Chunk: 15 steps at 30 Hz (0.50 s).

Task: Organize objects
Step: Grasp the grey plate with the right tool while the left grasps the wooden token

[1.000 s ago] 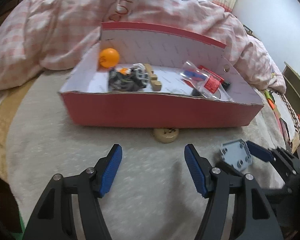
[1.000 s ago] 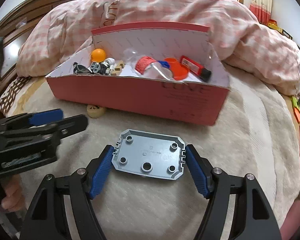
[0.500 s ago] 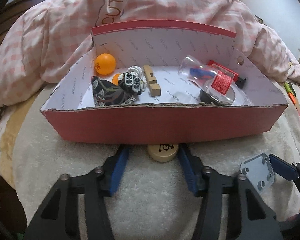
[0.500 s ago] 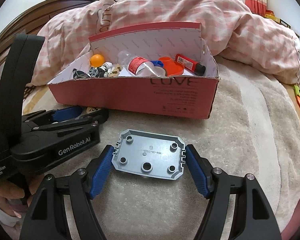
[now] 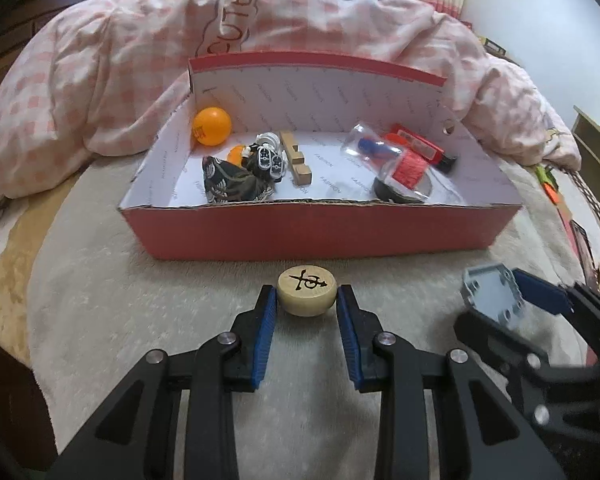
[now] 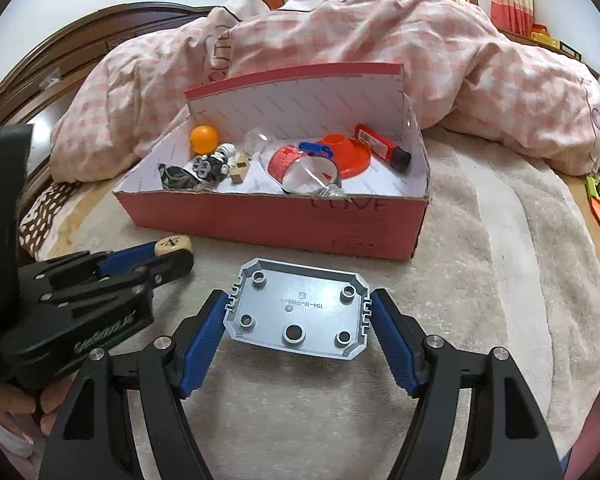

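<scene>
At six o'clock from the red box [image 5: 320,236], on the plush blanket [image 5: 160,320], the left gripper [image 5: 306,304] has just been closing its jaws around the wooden chess piece [image 5: 306,290] — a second ago they stood wide with the disc well ahead of them, right against the box's front wall. Now both blue pads sit against the disc's rim, so I judge the grip made and the piece ready to lift over that wall.

At three o'clock of it, the right gripper [image 6: 298,320] is clamped on the grey plastic plate [image 6: 298,308] exactly as before, the pads bearing on its short ends; that item also looks bound for the box.

Inside, an orange ball [image 5: 211,126], a patterned pouch [image 5: 236,182], a wooden block [image 5: 296,158] and a clear bottle [image 5: 392,164] already lie — the box's near wall hides the bottle's lower part. Whether the disc has left the blanket is hard to tell. The hand [image 6: 16,408] holding the left gripper is cut off at the right view's edge.
</scene>
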### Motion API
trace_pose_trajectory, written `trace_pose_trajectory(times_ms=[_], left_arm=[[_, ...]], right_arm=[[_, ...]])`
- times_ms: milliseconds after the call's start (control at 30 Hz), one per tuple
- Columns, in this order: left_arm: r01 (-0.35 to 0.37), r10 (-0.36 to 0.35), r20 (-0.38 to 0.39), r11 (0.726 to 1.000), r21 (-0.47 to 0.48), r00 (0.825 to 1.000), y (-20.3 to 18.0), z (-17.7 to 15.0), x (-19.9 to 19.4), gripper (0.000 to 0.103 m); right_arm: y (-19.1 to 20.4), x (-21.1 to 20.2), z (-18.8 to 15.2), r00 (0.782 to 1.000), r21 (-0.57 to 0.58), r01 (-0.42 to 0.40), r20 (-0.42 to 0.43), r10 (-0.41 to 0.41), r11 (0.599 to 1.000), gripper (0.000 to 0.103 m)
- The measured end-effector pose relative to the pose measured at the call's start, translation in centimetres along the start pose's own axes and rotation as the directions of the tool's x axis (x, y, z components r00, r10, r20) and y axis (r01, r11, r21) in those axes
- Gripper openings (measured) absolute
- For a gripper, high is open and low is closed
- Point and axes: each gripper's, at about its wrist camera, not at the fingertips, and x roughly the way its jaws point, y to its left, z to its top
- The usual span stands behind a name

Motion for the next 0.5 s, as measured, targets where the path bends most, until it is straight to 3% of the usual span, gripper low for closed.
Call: trace_pose_trajectory(times_ms=[500], left_arm=[[0.005,-0.005,0.066,1.000,0.006,0.998,0.7,0.4,-3.6,0.030]], right_arm=[[1.4,-1.5,0.8,0.999,-0.037,-0.013,0.033,0.014,0.999,0.073]])
